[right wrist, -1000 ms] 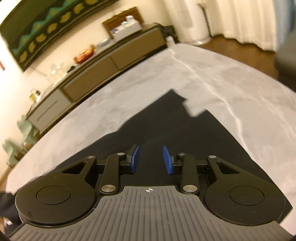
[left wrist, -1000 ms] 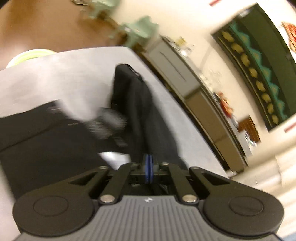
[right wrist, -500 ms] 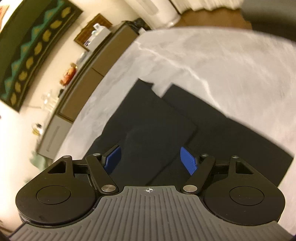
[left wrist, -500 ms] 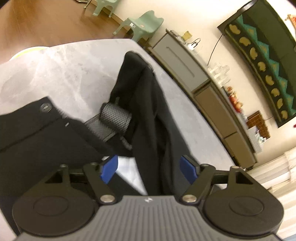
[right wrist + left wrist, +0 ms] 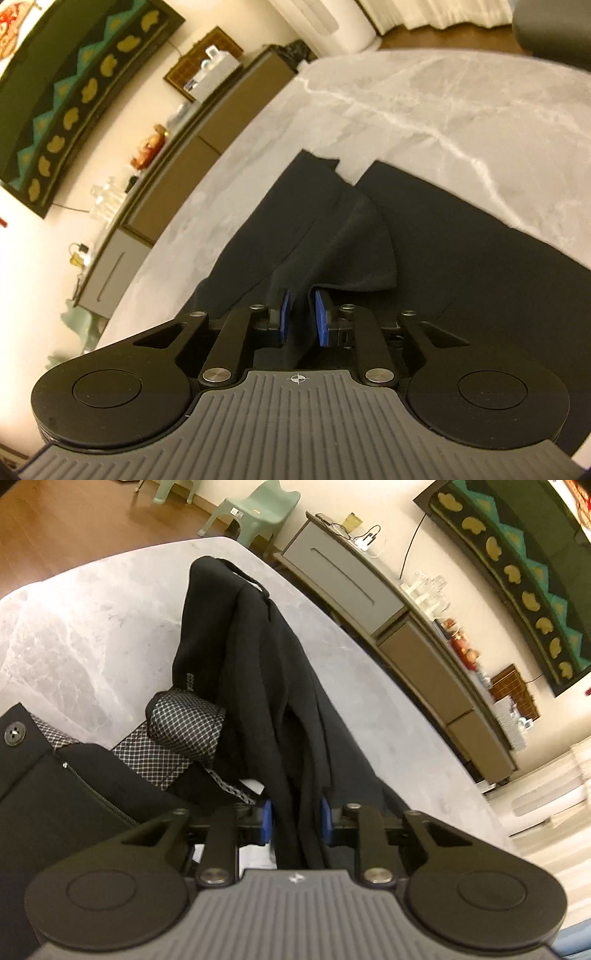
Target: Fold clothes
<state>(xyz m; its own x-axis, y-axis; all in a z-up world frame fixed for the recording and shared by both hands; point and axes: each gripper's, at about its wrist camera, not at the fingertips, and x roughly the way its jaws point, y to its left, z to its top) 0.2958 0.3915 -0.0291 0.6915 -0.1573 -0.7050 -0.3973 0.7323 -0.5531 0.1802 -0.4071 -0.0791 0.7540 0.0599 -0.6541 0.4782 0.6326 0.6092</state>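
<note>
Black trousers on the marble table, gathered between both grippers' closing jaws.

The black trousers (image 5: 266,672) are laid across the grey marble table (image 5: 74,635); in the left wrist view a raised ridge of fabric is seen running away from the left gripper (image 5: 294,821), with a mesh pocket lining (image 5: 184,723) turned out beside it and a zip and a snap button exposed at the left edge. The left gripper's jaws are being closed at a narrow gap, with the ridge between the blue pads. In the right wrist view the trousers (image 5: 461,266) are spread flat, and a lifted fold is set between the right gripper's (image 5: 303,317) narrow, closing jaws. A long sideboard (image 5: 155,184) is seen along the wall.
</note>
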